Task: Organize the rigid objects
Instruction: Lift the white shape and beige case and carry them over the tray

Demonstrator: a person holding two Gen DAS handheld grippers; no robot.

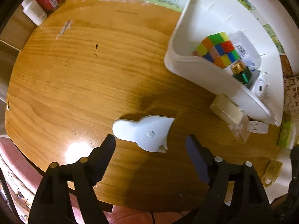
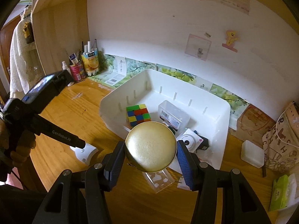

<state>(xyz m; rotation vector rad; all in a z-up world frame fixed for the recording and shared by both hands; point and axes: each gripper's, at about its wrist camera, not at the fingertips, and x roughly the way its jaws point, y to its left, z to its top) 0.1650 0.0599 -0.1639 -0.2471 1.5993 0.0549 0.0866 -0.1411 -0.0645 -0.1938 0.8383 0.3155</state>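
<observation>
Warm wooden desk [image 1: 74, 85] against a white wall, lit from one side

White flat piece [image 1: 143, 133] flat on the wood, just ahead of the left gripper [image 1: 150, 144], mostly beyond the tips; rounded narrow end by the near-side fingertip [image 1: 110, 141], flared wide end toward the other; long axis roughly across the gap between the jaws, slightly skewed. Left jaws spread wide, nothing between the pads, pointing straight down at the wood. Nearer of the two hands by far

Gold round tin [image 2: 151, 147] clamped edge to edge in the right gripper [image 2: 151, 152], raised off the desk, the white bin [image 2: 223, 117] beyond and below it

Further out from the jaws: colour cube [image 2: 138, 114], clear plastic box [image 2: 172, 114] and small white camera [image 2: 190, 141] inside the bin; clear case [image 2: 160, 180] on the desk under the tin; cans and pens [image 2: 82, 65] in the far corner; green tissue pack [image 2: 281, 192] off to the right edge
</observation>
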